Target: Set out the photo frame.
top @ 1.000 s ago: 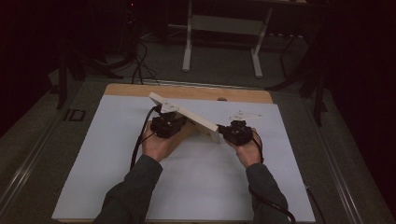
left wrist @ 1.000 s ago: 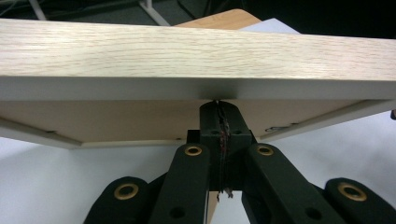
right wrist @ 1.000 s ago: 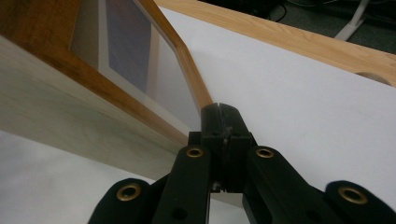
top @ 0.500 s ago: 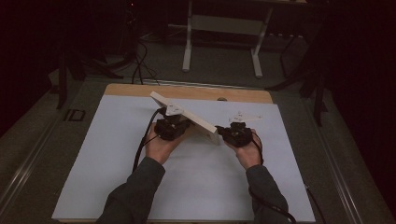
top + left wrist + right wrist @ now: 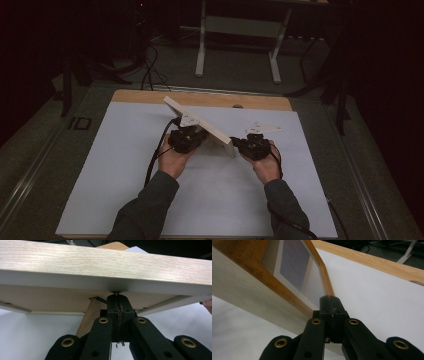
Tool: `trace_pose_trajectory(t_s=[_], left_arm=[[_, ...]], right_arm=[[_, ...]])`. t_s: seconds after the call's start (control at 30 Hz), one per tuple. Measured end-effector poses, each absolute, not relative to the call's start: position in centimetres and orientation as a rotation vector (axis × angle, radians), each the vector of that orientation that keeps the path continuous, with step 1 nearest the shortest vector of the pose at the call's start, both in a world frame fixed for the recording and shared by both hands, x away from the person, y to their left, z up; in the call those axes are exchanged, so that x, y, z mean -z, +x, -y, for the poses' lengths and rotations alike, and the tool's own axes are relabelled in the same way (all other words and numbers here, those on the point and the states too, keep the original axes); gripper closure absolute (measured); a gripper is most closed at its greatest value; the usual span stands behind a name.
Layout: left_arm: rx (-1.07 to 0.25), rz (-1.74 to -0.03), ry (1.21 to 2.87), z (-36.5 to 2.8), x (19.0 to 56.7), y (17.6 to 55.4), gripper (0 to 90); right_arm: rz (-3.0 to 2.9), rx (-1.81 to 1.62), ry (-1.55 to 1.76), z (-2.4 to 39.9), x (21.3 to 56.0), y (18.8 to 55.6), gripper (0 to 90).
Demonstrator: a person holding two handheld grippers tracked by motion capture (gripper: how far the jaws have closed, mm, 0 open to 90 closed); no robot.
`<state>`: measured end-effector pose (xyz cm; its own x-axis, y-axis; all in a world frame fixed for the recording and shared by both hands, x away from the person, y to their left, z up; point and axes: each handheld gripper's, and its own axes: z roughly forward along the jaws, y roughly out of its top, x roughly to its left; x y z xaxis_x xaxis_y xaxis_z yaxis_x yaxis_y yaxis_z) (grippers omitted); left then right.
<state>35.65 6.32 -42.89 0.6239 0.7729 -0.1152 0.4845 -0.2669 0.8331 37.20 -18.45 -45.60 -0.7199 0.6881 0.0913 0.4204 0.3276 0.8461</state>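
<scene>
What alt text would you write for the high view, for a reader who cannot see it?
A person's two hands, each holding a black gripper, hold a pale wooden picture frame tilted above a white sheet covering a wooden table. The left gripper is at the frame's middle and the right gripper at its near corner. Dark floor and a metal stand lie beyond.

The frame (image 5: 200,126) was pale wood with a visible oak-type grain, and its edge looked light grey-white. Its inner side was warmer orange-brown around a white mat and a dark purplish picture. Both grippers, left (image 5: 186,138) and right (image 5: 253,145), were black with brass-coloured rivets. The sheet (image 5: 125,165) was white on a tan tabletop (image 5: 140,96).
</scene>
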Motion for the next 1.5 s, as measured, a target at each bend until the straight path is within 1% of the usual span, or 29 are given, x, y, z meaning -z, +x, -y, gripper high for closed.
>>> trace_pose_trajectory(t_s=[0.77, 1.5], left_arm=[[-0.402, -0.972, 1.927, -6.7, 43.0, 36.1, 90.0], [-0.365, -0.962, 1.933, -7.6, 43.1, 36.8, 90.0]], right_arm=[[-2.362, -1.333, 0.907, 17.6, 45.4, 36.2, 89.7], [-2.421, -1.335, 0.821, 16.3, 45.4, 35.5, 89.7]])
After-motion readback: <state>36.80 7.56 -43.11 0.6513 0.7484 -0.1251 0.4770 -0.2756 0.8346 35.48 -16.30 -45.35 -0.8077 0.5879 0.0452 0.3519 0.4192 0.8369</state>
